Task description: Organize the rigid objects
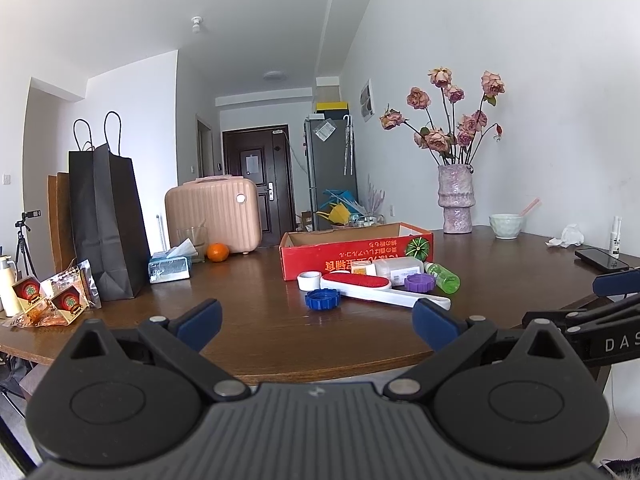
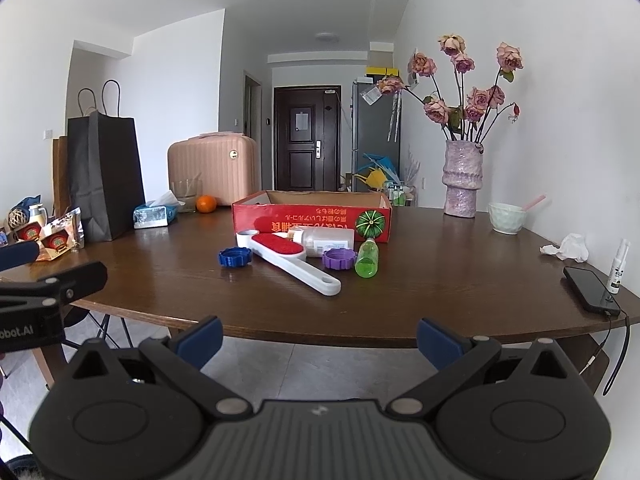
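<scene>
Both jaws gape wide, short of the table (image 2: pixel 400 312) edge.

Left gripper (image 1: pixel 316 322) was level, jaws spread wide, blue pads (image 1: pixel 199 322) holding nothing. Right gripper (image 2: pixel 319 336) sat the same: level, jaws wide apart, empty. Both were held side by side, each one's fingers showing at the edge of the other's view.

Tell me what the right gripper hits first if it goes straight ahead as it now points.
Probably the white handle of the lint brush, lying nearest on the table. The open right gripper sits off the table's edge, so depth and height are uncertain; it may pass above.
</scene>
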The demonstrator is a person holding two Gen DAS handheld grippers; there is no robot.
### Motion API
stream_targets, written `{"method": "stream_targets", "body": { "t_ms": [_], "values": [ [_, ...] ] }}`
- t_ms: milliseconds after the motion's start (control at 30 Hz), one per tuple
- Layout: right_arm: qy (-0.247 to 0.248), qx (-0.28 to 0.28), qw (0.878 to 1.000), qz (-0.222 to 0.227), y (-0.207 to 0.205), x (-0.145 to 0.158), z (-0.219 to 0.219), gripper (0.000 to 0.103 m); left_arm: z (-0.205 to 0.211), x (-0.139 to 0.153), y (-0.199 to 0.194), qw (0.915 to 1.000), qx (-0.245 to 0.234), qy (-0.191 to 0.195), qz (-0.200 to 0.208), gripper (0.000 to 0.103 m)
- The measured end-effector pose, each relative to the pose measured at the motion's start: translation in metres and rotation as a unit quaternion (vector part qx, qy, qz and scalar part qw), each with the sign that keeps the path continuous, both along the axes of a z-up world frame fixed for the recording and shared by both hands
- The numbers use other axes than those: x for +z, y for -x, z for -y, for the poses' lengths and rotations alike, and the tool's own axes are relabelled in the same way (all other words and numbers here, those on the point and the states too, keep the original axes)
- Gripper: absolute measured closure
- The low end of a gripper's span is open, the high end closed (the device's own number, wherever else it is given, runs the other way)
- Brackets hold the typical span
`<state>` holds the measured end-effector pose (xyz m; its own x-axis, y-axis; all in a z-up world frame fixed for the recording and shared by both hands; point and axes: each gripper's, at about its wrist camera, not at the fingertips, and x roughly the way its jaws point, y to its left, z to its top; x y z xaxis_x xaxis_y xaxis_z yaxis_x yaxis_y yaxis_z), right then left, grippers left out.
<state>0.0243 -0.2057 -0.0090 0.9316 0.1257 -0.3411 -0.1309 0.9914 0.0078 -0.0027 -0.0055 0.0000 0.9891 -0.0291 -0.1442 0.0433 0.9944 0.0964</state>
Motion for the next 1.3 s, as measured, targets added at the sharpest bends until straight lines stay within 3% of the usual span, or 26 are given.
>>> {"method": "stream_targets", "body": {
  "t_ms": [867,967,1200,1300],
  "values": [
    [0.004,0.001,1.0,0.006,0.0,-0.004,-0.002,0.0,0.0,-0.007,-0.004,0.9999,-0.001,-0.013,0.003,0.0],
    [0.027,-0.003,0.999,0.026,-0.006,-0.015,-0.003,0.0,0.001,-0.01,-0.013,0.9995,0.014,-0.028,0.008,0.0],
    [0.071,-0.01,0.997,0.024,-0.036,-0.03,-0.001,0.0,0.009,-0.023,-0.039,0.9972,0.037,-0.061,0.02,0.0],
    [0.072,-0.022,0.997,0.027,-0.05,-0.031,0.006,0.0,0.01,-0.025,-0.051,0.9983,0.035,-0.044,0.017,0.0]
  ]
}}
